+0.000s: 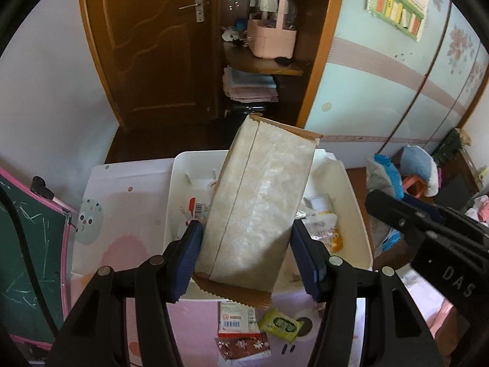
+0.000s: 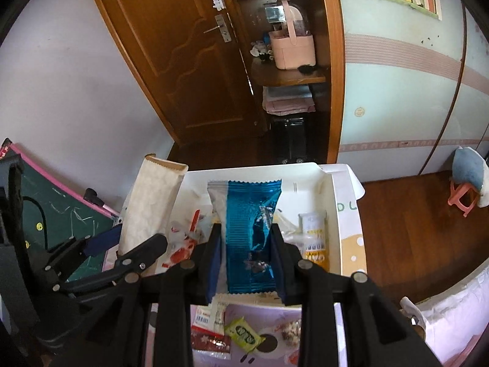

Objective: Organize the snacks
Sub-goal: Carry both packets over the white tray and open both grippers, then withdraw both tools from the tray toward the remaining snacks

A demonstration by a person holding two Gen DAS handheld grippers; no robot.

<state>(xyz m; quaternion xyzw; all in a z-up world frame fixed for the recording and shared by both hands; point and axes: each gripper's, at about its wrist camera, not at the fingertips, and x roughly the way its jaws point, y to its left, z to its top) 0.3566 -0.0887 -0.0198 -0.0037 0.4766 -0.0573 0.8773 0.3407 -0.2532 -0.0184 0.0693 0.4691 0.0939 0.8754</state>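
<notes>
**Two packets held above the bin, either could slip**

The left gripper (image 1: 246,253) pinches a pale beige paper snack bag with crimped brown ends (image 1: 259,202) near its lower end, so the long bag could pivot or slide out. The right gripper (image 2: 246,263) clamps a shiny blue foil packet (image 2: 249,232) whose slick wrap may slip. Both hang over the white plastic bin (image 1: 357,214) near the desk's far edge; a green sachet (image 2: 244,335) lies loose by the bin's near wall.

Both the left gripper (image 1: 246,253) and the right gripper (image 2: 246,263) have black plastic frames, round silver screws at the joints and ribbed dark blue pads (image 1: 188,257) inside their fingers.
</notes>
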